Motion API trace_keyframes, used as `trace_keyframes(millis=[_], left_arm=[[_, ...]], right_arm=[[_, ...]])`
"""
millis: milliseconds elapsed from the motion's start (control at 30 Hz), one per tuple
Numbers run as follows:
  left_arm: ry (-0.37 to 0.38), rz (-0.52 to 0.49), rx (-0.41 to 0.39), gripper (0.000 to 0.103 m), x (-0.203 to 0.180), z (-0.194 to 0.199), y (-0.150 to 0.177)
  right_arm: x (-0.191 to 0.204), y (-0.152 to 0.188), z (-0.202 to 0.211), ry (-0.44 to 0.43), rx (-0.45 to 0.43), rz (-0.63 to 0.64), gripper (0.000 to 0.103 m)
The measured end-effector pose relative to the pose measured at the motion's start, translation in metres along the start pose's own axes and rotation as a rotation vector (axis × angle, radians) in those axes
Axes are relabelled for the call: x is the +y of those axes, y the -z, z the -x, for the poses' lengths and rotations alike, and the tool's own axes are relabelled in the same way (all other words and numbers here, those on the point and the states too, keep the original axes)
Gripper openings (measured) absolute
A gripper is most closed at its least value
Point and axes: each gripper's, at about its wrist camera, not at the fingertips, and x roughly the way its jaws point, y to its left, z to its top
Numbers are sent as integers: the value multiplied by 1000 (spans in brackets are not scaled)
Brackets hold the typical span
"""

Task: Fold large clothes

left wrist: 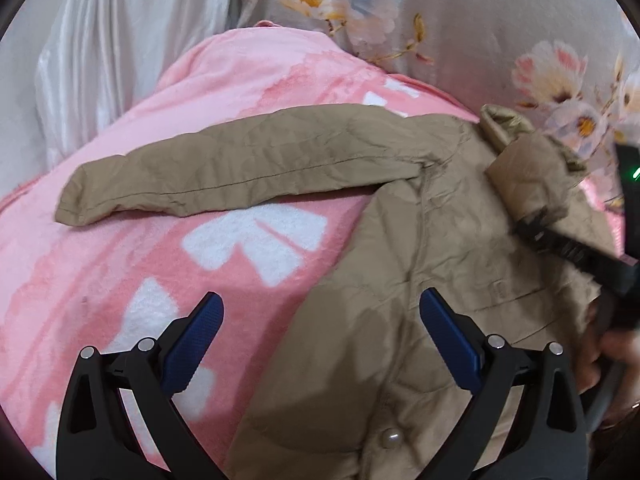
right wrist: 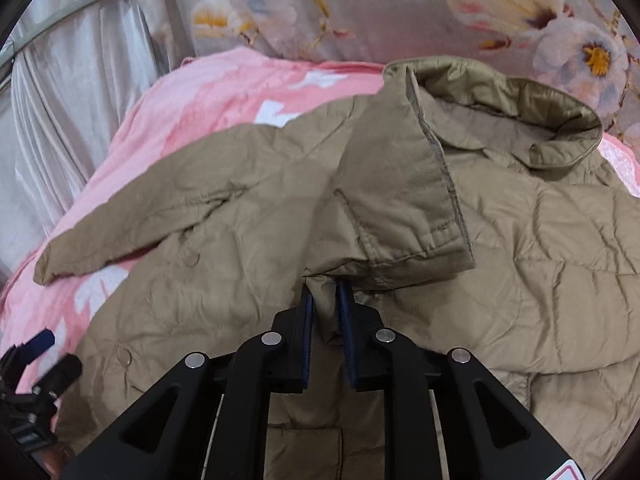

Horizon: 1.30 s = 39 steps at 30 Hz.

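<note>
Pale satin drapes hung at the upper left of both views, with a grey floral bedspread along the top. Below them a pink fleece blanket with white shapes covered the bed. On it lay a tan quilted jacket, one sleeve stretched toward the left of the left wrist view, its collar turned up at the upper right of the right wrist view. The left gripper hovered with blue pads set wide apart, gripping nothing, over the jacket's left edge. The right gripper had its pads narrowly apart with a fold of the other sleeve's cuff between them; whether they pressed it was unclear. No writing was legible.
</note>
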Motion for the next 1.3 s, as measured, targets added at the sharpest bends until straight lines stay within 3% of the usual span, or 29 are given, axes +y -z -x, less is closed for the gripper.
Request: trace_keyframes(millis=[67, 100, 233, 367, 567, 700, 767, 833, 867, 900, 933, 1000, 1033, 1067, 1100, 1133, 1200, 1233, 1300], left_arm=[[57, 16, 6, 96, -5, 1, -7], [75, 21, 7, 96, -7, 2, -9], [130, 45, -4, 96, -15, 8, -19], [212, 70, 29, 96, -25, 5, -30], [423, 137, 168, 96, -59, -33, -59], [507, 209, 262, 95, -82, -71, -70], [532, 261, 296, 87, -88, -90, -69], [531, 264, 334, 53, -92, -102, -68], [533, 255, 347, 44, -94, -107, -67], [528, 248, 349, 25, -96, -110, -68], [513, 238, 342, 13, -97, -111, -69], [507, 210, 310, 7, -98, -109, -74], [501, 195, 294, 5, -98, -108, -77], [493, 174, 254, 5, -100, -102, -82], [484, 159, 226, 4, -100, -98, -87], [482, 146, 200, 4, -101, -94, -92], [448, 105, 141, 4, -104, -84, -97], [429, 79, 132, 4, -107, -85, -96], [365, 13, 164, 4, -118, -101, -85]], right_arm=[[7, 2, 2, -63, -15, 17, 53], [12, 4, 8, -83, -33, 36, 57], [28, 11, 29, -156, -68, 78, 57], [12, 19, 56, -142, -105, 20, 57], [-90, 39, 106, -2, -158, -234, 57], [-177, 64, 126, 67, -201, -484, 59], [-213, 72, 125, 73, -206, -587, 59], [-238, 75, 119, 64, -192, -656, 59], [-249, 77, 114, 55, -184, -693, 59], [-260, 79, 108, 39, -177, -745, 59], [-271, 80, 101, 17, -176, -796, 59], [-286, 79, 91, -37, -186, -870, 55], [-292, 77, 88, -51, -193, -899, 42], [-297, 73, 89, -45, -202, -917, 16], [-297, 68, 95, -65, -233, -915, 9], [-295, 62, 106, -79, -288, -893, 8], [-279, 52, 137, -20, -398, -762, 7], [-274, 51, 139, 21, -393, -725, 7], [-272, 50, 118, 154, -263, -674, 6]])
